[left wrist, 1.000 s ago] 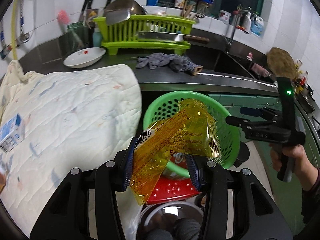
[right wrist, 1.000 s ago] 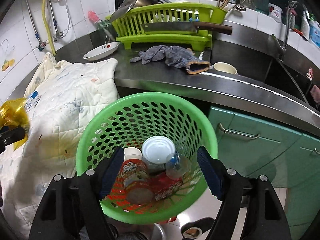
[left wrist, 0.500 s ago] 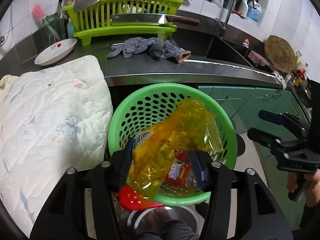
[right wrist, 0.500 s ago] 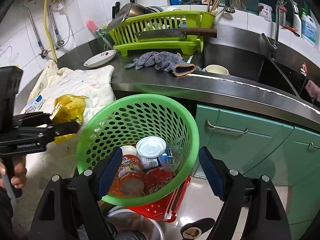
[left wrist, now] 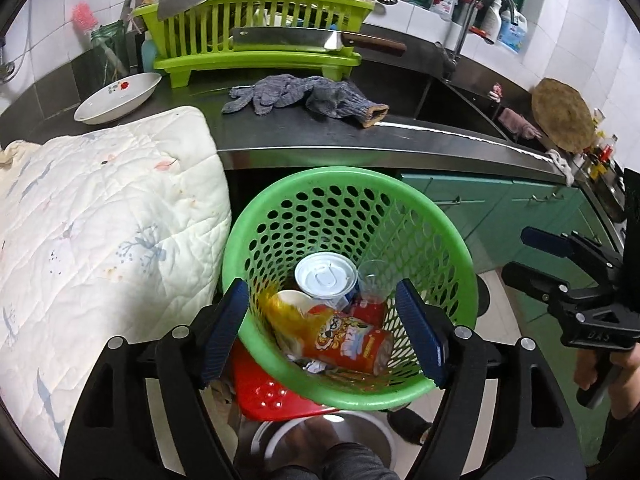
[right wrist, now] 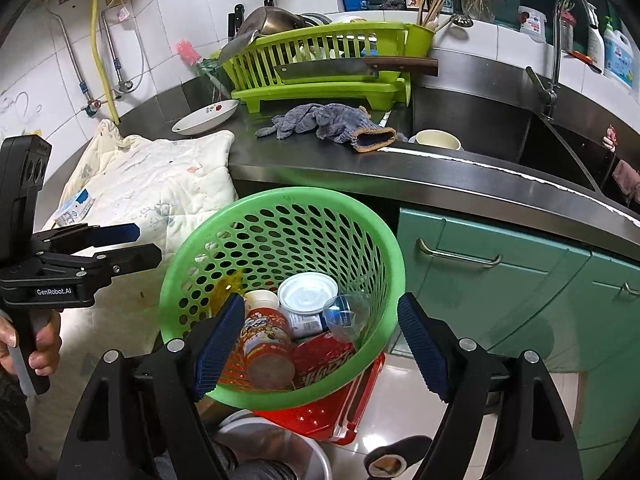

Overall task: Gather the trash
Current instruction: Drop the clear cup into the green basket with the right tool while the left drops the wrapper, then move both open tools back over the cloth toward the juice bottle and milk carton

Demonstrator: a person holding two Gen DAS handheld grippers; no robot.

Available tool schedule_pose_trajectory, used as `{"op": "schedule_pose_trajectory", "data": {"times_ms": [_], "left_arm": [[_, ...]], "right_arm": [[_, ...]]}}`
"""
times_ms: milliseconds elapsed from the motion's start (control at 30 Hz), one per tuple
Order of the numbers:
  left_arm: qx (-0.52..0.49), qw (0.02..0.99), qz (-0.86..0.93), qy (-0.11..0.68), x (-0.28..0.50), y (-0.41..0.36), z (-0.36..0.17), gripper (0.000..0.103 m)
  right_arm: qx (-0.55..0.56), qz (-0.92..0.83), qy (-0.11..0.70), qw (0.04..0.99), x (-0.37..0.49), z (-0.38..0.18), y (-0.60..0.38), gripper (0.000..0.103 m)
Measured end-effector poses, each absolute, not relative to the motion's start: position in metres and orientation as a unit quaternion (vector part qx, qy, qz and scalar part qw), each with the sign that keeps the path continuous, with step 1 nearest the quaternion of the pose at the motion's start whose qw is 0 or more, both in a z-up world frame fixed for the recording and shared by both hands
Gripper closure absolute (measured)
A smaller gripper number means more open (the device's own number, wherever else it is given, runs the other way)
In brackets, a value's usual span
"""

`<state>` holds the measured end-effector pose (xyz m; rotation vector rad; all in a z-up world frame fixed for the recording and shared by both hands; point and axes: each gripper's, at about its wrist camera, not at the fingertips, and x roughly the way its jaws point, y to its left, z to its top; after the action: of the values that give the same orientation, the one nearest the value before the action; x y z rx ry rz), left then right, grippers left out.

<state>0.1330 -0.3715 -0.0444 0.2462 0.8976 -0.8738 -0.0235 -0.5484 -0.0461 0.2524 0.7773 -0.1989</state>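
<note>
A green perforated basket stands below the counter edge and holds trash. Inside lie a yellow plastic wrapper, an orange snack tube, a white-lidded can, a clear cup and a red packet. My left gripper is open and empty above the basket's near rim; it also shows in the right wrist view. My right gripper is open and empty over the basket; it shows at the right of the left wrist view.
A white quilted cloth lies left of the basket with a small blue-white carton on it. The steel counter carries a grey glove, a bowl and a green dish rack. Teal cabinets are to the right. A red tray lies under the basket.
My left gripper has opened and let go of the yellow wrapper, which has dropped into the basket. The right gripper has stayed open over the basket.
</note>
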Motion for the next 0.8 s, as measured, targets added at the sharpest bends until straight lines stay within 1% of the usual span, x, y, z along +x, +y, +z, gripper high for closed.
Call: {"op": "schedule_pose_trajectory", "data": {"times_ms": [333, 800], "left_arm": [[0.106, 0.821, -0.375, 0.418, 0.136, -0.326, -0.039, 0.028], [0.077, 0.863, -0.284, 0.411, 0.149, -0.203, -0.025, 0.028]], "right_arm": [[0.118, -0.078, 0.380, 0.914, -0.014, -0.044, -0.527, 0.027], [0.088, 0.005, 0.384, 0.919, 0.033, -0.037, -0.452, 0.027]]}}
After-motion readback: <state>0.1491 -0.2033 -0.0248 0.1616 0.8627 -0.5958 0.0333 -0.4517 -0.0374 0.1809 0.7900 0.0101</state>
